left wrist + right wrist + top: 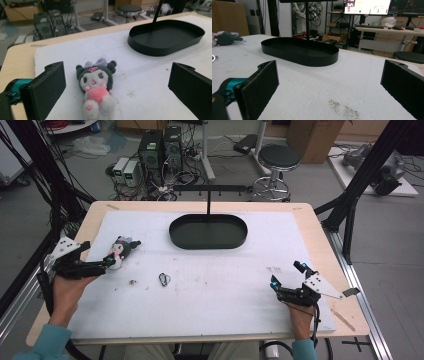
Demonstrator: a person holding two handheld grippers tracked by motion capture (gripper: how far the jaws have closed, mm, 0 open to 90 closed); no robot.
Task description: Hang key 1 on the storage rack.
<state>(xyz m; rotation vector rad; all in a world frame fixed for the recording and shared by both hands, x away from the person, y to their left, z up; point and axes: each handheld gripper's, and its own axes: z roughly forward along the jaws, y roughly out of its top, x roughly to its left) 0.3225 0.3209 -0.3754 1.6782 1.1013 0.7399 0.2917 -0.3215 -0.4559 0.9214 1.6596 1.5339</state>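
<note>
A small dark plush doll (122, 251) with a white face, purple bow and pink heart lies on the white mat at the left. In the left gripper view the doll (96, 85) lies on its back between the wide-apart jaws, touching neither. My left gripper (107, 262) (117, 71) is open, right at the doll's near side. My right gripper (287, 274) (330, 65) is open over bare mat at the front right, with nothing between its jaws. A black oval tray (175, 237) (140, 47) (312, 60) sits empty at the middle back.
A thin black post with a crossbar (208, 195) rises from the tray. A small wire ring (164, 279) lies on the mat left of centre. The doll (224, 38) lies far left in the right gripper view. The white mat (225, 285) covers most of the wooden table.
</note>
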